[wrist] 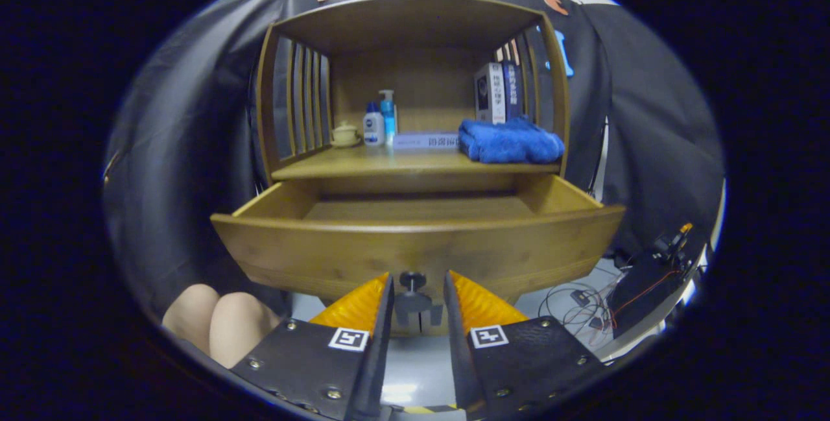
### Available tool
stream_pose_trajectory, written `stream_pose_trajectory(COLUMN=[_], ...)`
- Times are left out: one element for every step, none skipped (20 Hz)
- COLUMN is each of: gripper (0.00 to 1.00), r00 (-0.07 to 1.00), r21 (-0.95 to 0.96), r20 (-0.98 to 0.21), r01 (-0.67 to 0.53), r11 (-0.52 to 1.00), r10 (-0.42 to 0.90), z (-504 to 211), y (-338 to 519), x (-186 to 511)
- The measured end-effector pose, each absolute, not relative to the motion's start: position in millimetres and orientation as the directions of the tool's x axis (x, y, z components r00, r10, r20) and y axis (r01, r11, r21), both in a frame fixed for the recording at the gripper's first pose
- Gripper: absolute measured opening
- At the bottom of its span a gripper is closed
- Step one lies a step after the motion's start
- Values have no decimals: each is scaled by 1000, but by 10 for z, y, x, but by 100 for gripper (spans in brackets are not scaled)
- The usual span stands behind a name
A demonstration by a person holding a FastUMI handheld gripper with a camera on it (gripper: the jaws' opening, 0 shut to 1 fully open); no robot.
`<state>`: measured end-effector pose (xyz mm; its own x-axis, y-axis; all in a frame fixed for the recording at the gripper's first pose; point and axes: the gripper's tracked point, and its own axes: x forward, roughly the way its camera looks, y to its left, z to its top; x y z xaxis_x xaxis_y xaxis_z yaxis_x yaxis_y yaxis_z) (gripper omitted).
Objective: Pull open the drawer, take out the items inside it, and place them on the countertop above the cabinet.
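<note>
Drawer: wooden, pulled well out of the cabinet, what shows of its floor bare. Knob: on the drawer front, sitting between my fingers, which stand a little apart on either side of it; whether they press on it I cannot tell. Shelf just above the drawer: folded blue towel at its right, boxes upright behind the towel, two bottles and a small lidded pot toward its left, a flat box lying between bottles and towel.

Shelf: teacup, two bottles, flat book, upright books. Floor: knees, cables.
</note>
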<state>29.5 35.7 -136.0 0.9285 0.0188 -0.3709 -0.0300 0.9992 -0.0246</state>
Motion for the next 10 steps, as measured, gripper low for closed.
stream_pose_trajectory(gripper=[43,43,43,43,43,43,43,43,43,43], r00=[937,943,946,947,948,947,943,934,921,914], r21=[-21,-23,-29,-40,-53,-67,-79,-83,-79,-73], r20=[-348,-330,-322,-316,-309,-309,-321,-344,-371,-386], r01=[-38,-49,-62,-80,-97,-110,-119,-135,-157,-164], r11=[999,999,998,996,994,992,990,987,984,984], r10=[29,39,49,63,76,84,87,99,117,124], z=[-1229,-1107,-1009,-939,-867,-818,-801,-824,-843,-858], y=[391,427,462,507,552,582,608,653,713,743], x=[348,419,492,565,659,771,866,962,1034,1141])
